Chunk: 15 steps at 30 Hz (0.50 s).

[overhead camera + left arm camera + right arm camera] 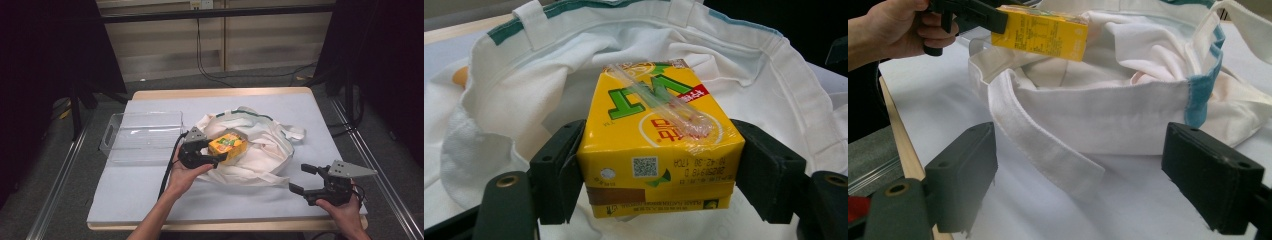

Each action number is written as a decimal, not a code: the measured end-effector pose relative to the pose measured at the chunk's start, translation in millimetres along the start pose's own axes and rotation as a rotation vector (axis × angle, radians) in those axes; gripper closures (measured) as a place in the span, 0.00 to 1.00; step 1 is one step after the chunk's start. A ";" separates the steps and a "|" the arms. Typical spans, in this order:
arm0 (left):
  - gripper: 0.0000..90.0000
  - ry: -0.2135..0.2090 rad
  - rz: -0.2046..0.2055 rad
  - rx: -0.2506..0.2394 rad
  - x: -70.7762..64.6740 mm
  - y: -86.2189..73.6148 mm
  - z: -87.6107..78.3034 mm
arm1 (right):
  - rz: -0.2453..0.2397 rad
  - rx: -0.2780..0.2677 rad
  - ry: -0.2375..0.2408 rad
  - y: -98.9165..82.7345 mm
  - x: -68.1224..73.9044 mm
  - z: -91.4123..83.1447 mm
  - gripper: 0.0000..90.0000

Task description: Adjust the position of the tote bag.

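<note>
A yellow juice carton point(227, 144) with a wrapped straw on top hangs just above the mouth of a white cloth tote bag point(267, 147). My left gripper point(212, 150) is shut on it, its black pads pressed on the carton's point(659, 145) two sides. In the right gripper view the carton point(1040, 30) is held at the upper left over the bag point(1108, 120), which has teal trim. My right gripper point(301, 178) stands open near the table's front right, its jaws wide apart and facing the bag's rim and strap without touching them.
A clear plastic bin point(142, 135) lies on the left part of the pale blue tabletop point(130, 190). The bag's handles point(292, 132) spread to the right. The table's wooden edge point(898, 140) runs close to my right gripper. Dark floor and cables lie beyond.
</note>
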<state>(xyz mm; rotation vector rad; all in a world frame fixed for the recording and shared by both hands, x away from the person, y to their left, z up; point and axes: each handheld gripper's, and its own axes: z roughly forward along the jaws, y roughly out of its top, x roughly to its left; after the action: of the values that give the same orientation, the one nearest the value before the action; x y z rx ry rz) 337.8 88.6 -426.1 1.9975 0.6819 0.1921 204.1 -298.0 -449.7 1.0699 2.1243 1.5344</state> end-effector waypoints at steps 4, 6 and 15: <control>0.30 -0.001 -0.012 0.012 3.2 3.7 -5.0 | 0.008 0.000 0.001 0.6 -0.6 1.1 0.16; 0.30 0.001 -0.018 0.008 4.9 5.0 -7.4 | 0.007 0.002 0.002 0.2 -0.8 1.6 0.16; 0.31 -0.010 -0.015 0.052 8.9 8.4 -12.7 | 0.001 0.002 0.004 -0.3 -1.2 -0.3 0.16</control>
<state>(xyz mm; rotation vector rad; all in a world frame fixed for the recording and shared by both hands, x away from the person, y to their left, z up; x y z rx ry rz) 343.2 99.9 -413.8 2.0411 0.7013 0.1570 204.6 -299.0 -450.0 1.0699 2.1283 1.5366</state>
